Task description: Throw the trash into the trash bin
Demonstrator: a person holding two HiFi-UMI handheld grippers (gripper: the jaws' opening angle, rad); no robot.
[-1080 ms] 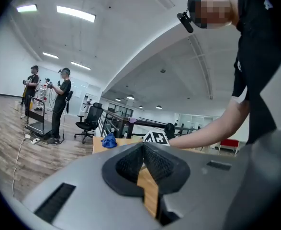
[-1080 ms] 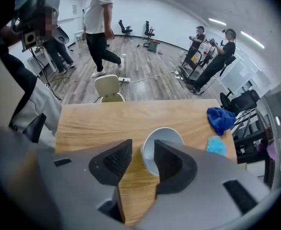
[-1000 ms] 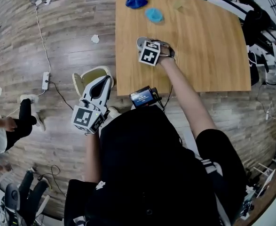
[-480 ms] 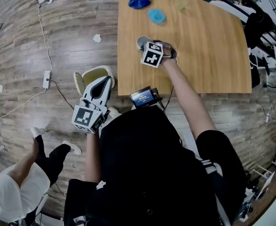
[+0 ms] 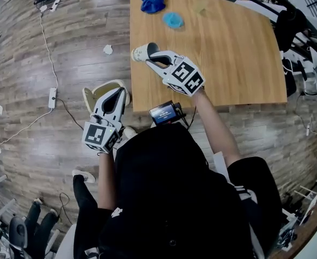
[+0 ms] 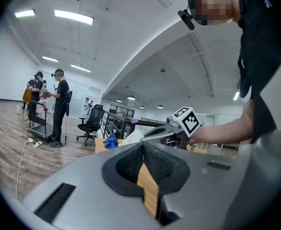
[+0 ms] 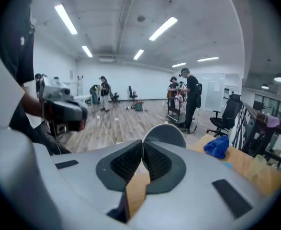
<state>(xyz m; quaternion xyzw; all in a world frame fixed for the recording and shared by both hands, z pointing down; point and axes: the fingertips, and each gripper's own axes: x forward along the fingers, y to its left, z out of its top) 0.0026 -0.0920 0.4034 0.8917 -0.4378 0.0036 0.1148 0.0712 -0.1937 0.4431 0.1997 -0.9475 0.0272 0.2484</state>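
Note:
My right gripper (image 5: 150, 55) is shut on the wall of a white paper cup (image 5: 141, 53), held in the air over the left edge of the wooden table (image 5: 239, 53). In the right gripper view the cup's round rim (image 7: 166, 134) sticks up between the closed pads. My left gripper (image 5: 116, 94) hangs shut and empty over the cream-rimmed trash bin (image 5: 92, 94) on the floor beside the table. In the left gripper view its pads meet (image 6: 143, 150), and the right gripper (image 6: 154, 132) with the cup (image 6: 133, 137) shows beyond them.
A dark blue crumpled cloth (image 5: 153, 0) and a light blue wad (image 5: 173, 19) lie at the table's far end. White crumpled paper (image 5: 108, 49) and a power strip (image 5: 52, 94) with its cable lie on the wood floor. People stand farther off in the room.
The right gripper has closed on the cup, lifted it off the table and swung it left towards the table's edge. The left gripper has stayed put. A person on the floor at left has moved away.

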